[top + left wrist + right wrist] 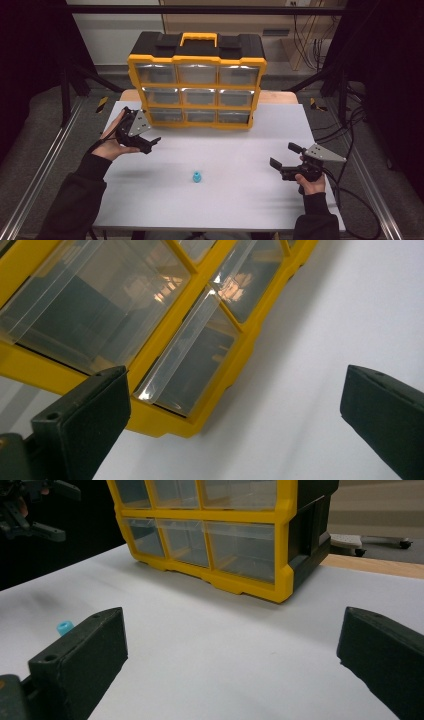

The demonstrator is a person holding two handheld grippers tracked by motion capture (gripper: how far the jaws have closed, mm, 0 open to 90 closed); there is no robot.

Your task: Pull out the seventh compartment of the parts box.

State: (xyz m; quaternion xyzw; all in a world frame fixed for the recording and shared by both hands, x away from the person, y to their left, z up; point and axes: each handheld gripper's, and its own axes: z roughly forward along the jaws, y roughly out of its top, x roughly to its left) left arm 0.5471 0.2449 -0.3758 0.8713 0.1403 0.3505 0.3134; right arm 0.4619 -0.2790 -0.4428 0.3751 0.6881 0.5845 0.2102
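**Both grippers empty, blue piece loose on table**

Left gripper: held up near the bottom-left corner of the yellow drawer organizer, jaws spread wide, nothing between them. Left gripper view looks up at the organizer's clear drawer fronts from close; the nearest bottom drawer sits just past the left jaw, not touched.

Right gripper: at the table's right side, low over the surface, jaws wide apart and empty, pointing left. Right gripper view has the organizer ahead, well apart from the jaws.

Small blue cap-like piece: stands alone on the white table, front-centre, between the two grippers and apart from both. In the right gripper view it peeks out just beside the left jaw, farther off on the table, not gripped. Exact type of part too small to tell.

Organizer stands upright at the back of the table, three rows of three clear drawers, yellow handle on top. All drawers look closed.
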